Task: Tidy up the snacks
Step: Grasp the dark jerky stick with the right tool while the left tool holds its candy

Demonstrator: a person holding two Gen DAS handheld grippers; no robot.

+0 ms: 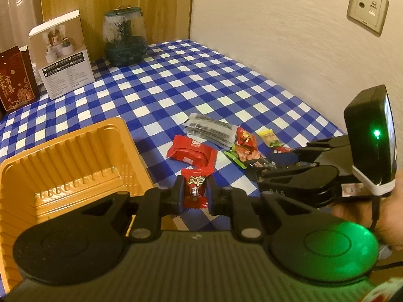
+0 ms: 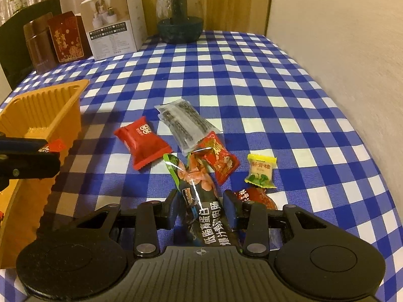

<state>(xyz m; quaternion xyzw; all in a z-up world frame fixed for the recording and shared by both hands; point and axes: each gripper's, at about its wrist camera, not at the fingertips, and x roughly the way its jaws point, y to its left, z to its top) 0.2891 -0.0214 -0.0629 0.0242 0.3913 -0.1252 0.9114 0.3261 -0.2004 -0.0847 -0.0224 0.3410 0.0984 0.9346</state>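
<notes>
My left gripper [image 1: 195,191] is shut on a small red candy [image 1: 195,185], held just right of the orange ribbed tray [image 1: 63,156]. From the right wrist view that gripper [image 2: 37,153] is at the tray's [image 2: 42,110] near wall. My right gripper [image 2: 201,201] straddles a long dark sausage pack [image 2: 199,183] with a green end, its pads against the pack's sides. Around it on the cloth lie a red pillow pack [image 2: 142,142], a grey see-through pack [image 2: 186,123], a small red packet [image 2: 220,159], a yellow-green candy [image 2: 260,171] and another red packet [image 2: 254,196] by the right finger.
At the back of the blue checked tablecloth [image 2: 252,75] stand a glass jar [image 2: 178,15], a white carton [image 2: 113,25], a red gift box [image 2: 66,40] and a brown canister [image 2: 40,45]. A pale wall [image 2: 340,50] runs along the right side. A person's hand [image 1: 388,221] holds the right gripper.
</notes>
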